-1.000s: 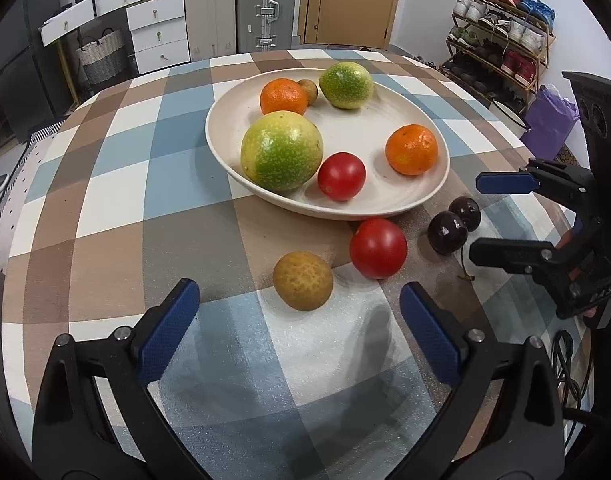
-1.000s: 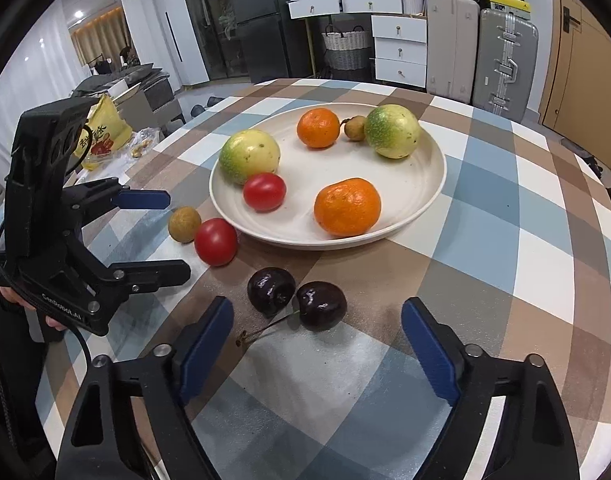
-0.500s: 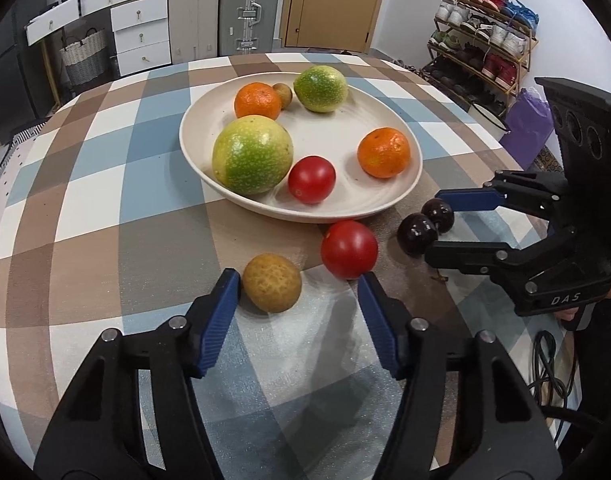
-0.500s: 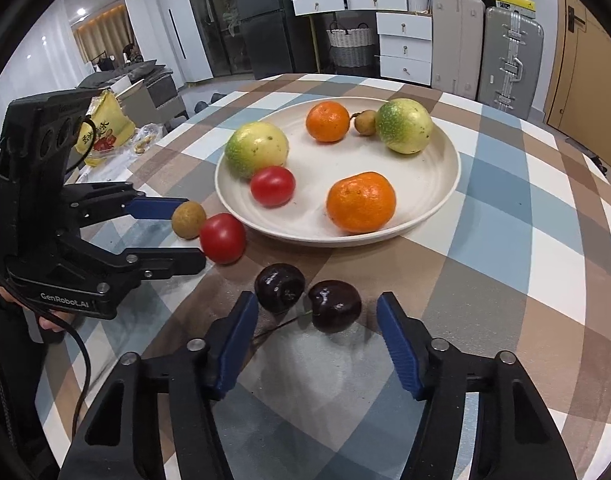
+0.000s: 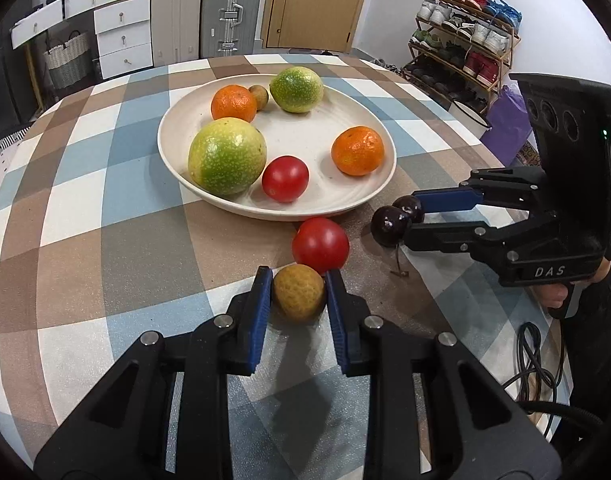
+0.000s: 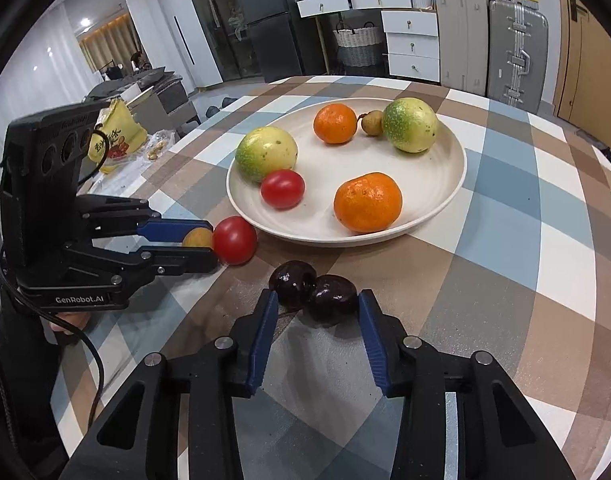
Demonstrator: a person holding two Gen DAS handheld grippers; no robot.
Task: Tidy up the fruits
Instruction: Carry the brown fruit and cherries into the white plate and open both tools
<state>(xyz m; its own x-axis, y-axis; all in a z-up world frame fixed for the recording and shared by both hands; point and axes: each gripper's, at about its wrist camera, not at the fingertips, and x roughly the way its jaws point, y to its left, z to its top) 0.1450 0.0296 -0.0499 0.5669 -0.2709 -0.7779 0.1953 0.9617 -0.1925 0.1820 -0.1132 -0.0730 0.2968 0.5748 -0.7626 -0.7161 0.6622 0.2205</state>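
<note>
The left tongs (image 5: pixel 298 280) are clamped on a small tan-yellow fruit (image 5: pixel 299 291), their blue pads pressed against both its sides, on the checked bench (image 5: pixel 105 240) near its close edge. A loose red tomato (image 5: pixel 320 245) lies just beyond, touching that fruit and just short of the plate's near rim.

To the right, the right tongs (image 6: pixel 314 300) are closing around two dark cherries (image 6: pixel 311 290) that sit touching each other on the bench; the right pad is against the right cherry and the left pad is at the left cherry's side, so the pair looks pinched between them. A thin stem trails from the cherries towards the near edge.

Farther in, towards the middle of the bench, stands a wide cream plate (image 5: pixel 345 206). At its near side lie a large green-yellow fruit (image 5: pixel 226 156) and a second red tomato (image 5: pixel 285 178), almost touching. An orange mandarin (image 5: pixel 357 151) sits on the plate's right. At the far rim are another mandarin (image 5: pixel 233 103), a small brown fruit (image 5: pixel 259 97) beside it, and a smaller green fruit (image 5: pixel 296 89).
</note>
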